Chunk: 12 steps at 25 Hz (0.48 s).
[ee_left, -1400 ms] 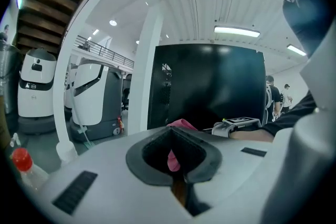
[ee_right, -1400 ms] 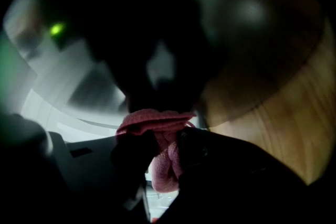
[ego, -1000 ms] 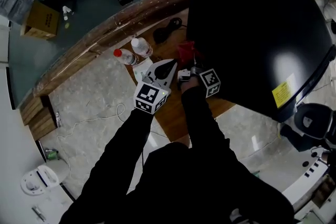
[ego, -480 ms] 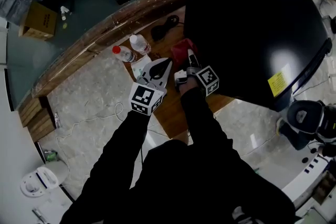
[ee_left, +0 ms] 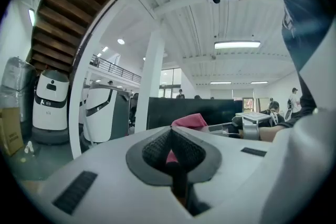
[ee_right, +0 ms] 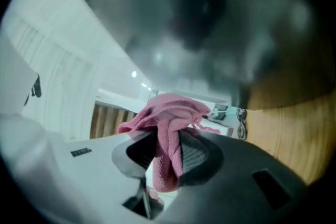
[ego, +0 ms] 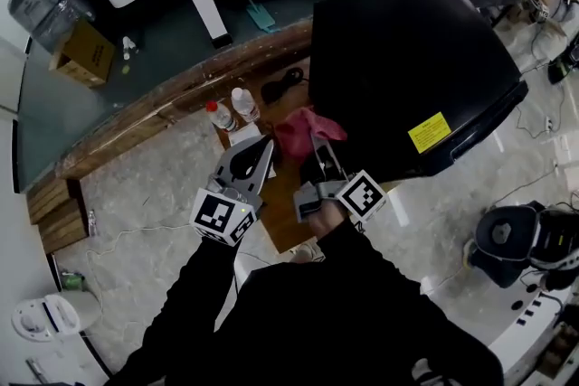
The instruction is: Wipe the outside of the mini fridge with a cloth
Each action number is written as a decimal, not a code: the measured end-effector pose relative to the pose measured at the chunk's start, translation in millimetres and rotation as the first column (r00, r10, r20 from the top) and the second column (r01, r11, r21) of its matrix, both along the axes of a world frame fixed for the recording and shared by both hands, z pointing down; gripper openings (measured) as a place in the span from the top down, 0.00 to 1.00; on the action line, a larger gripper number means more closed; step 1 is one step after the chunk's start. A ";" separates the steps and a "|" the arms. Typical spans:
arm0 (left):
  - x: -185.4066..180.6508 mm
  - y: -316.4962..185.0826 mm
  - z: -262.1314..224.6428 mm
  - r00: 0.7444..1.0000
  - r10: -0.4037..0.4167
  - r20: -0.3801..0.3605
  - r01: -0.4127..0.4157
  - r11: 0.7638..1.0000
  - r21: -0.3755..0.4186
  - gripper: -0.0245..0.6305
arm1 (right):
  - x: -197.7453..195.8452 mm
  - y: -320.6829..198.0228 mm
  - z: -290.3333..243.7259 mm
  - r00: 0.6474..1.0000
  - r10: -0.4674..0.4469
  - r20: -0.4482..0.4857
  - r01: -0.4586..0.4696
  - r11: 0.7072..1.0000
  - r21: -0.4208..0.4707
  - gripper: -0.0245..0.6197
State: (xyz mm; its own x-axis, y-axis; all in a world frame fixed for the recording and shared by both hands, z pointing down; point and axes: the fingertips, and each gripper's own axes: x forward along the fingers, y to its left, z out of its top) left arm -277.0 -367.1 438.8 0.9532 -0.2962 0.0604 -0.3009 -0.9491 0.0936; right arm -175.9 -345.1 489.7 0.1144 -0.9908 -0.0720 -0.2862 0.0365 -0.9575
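- The right tool [ego: 318,146] [ee_right: 167,138] is clamped on a crumpled pink cloth [ego: 303,129] [ee_right: 168,113]. The fabric runs down between its mesh pads and bunches above the tips.
- The cloth sits near the centre of the head view, above the brown wooden surface [ego: 282,211]. It is just beside the left edge of the glossy black mini fridge [ego: 407,59]; whether it touches the fridge cannot be told.
- The left tool [ego: 263,146] [ee_left: 170,136] is just left of the right one, with its jaws drawn together on nothing. In its own view the cloth shows beyond the tips, in front of the fridge's dark side.
- The fridge fills the upper right of the head view, with a rectangular yellow label [ego: 428,132] near its lower edge.
- Two clear plastic bottles [ego: 242,104], one red-capped, are to the upper left of the left tool.
- A coiled black cable [ego: 282,84] lies above the cloth, close to the fridge's left side.
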 end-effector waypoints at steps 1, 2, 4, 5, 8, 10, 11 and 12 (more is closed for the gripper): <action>-3.0 8.6 -12.6 1.000 -0.007 -0.018 0.007 1.000 -0.006 0.96 | -0.2 11.1 -14.2 1.000 0.001 0.001 -0.001 1.000 0.014 0.80; -4.0 17.3 -23.7 0.999 -0.010 -0.035 0.010 1.000 -0.009 0.96 | 2.1 21.8 -25.4 1.000 0.008 0.012 -0.008 1.000 0.025 0.80; -0.6 34.6 -40.2 0.998 -0.003 -0.059 0.002 1.000 -0.005 0.96 | 11.5 40.9 -40.3 0.998 0.033 0.054 -0.035 0.999 0.041 0.80; 2.6 42.4 -45.8 0.998 0.003 -0.068 -0.003 1.000 -0.001 0.96 | 16.8 48.5 -45.0 0.997 0.045 0.068 -0.048 0.998 0.045 0.80; 15.5 61.1 -58.3 0.996 0.017 -0.093 -0.016 1.000 0.009 0.96 | 34.9 65.9 -49.7 0.993 0.079 0.093 -0.082 0.996 0.027 0.80; 27.2 74.0 -63.8 0.994 0.033 -0.101 -0.032 0.999 0.017 0.96 | 50.3 77.3 -50.6 0.986 0.114 0.121 -0.118 0.993 0.026 0.80; 33.3 81.0 -65.5 0.994 0.044 -0.102 -0.042 0.999 0.021 0.96 | 58.3 82.9 -50.3 0.982 0.132 0.137 -0.137 0.990 0.029 0.80; 38.9 87.6 -66.8 0.993 0.054 -0.101 -0.052 0.998 0.026 0.96 | 65.9 88.0 -49.0 0.978 0.147 0.150 -0.153 0.988 0.030 0.80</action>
